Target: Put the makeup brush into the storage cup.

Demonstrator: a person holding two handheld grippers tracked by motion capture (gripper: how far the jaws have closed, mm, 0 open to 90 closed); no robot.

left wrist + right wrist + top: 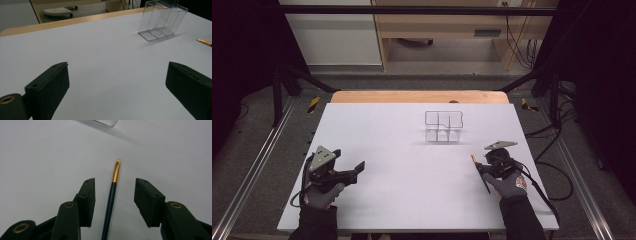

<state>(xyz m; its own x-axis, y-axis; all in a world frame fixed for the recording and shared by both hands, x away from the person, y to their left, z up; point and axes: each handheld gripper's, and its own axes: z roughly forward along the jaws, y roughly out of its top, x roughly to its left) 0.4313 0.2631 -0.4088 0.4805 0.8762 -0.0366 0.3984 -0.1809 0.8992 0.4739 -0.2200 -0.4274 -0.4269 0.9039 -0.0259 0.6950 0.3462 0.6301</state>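
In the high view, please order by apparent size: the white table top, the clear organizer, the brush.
1. White table top
2. Clear organizer
3. Brush, thin, lying beside the right gripper

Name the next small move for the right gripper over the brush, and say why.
Probably lower the right gripper and close it on the brush. Its fingers stand apart on either side of the dark handle without touching it, and the brush lies flat on the table.
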